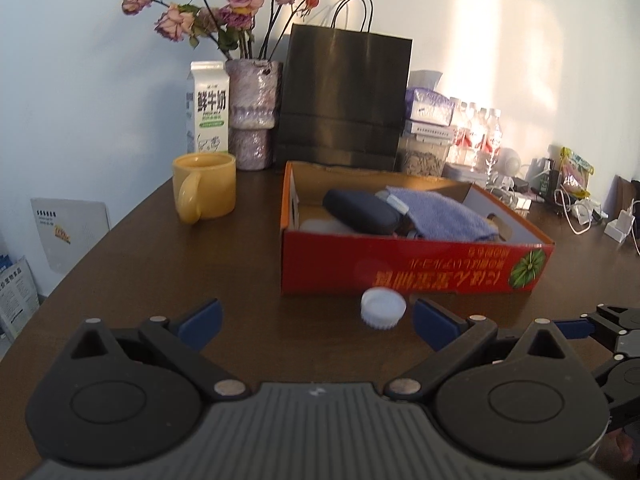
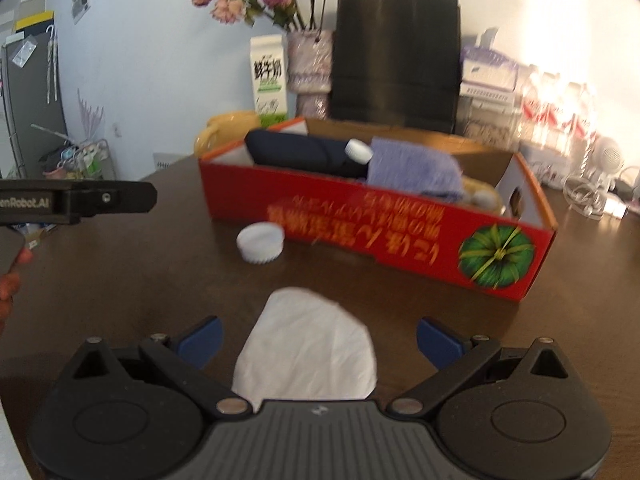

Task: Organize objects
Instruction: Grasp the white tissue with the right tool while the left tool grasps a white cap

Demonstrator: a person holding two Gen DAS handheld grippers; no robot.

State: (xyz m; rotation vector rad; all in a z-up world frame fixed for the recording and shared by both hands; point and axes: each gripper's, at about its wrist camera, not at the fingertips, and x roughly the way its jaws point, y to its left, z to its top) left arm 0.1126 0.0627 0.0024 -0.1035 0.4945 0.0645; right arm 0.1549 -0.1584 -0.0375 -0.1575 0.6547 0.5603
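Here the red cardboard box [image 1: 400,264] sits on the dark brown desk [image 1: 160,264], its long axis running left to right across both views, the printed long wall facing the cameras with its lettering upside down. In the right wrist view the box is skewed, its right end nearer the camera than its left. Inside lie a dark blue pouch [image 1: 362,211] and a folded lavender cloth [image 1: 436,212], the pouch toward the left end, the cloth toward the middle and partly over it; both lie lengthwise along the box.

A white ribbed cap [image 1: 383,306] rests on the desk just in front of the box's long wall, open side down, its flat top tilted a little upward. In the right wrist view a flat white paper piece [image 2: 306,354] lies on the desk nearer the camera, its narrower rounded end pointing toward the box.

The left gripper [image 1: 316,322] hovers over the desk with its blue-padded fingers [image 1: 202,322] spread wide and nothing between them; the cap lies just beyond, near the right pad. The right gripper [image 2: 318,342] likewise has its fingers [image 2: 438,342] wide apart, empty, straddling the paper piece without touching it.

Behind the box stand a yellow mug [image 1: 204,186], a milk carton [image 1: 208,108], a vase of dried roses [image 1: 252,116] and a black paper bag [image 1: 344,100].
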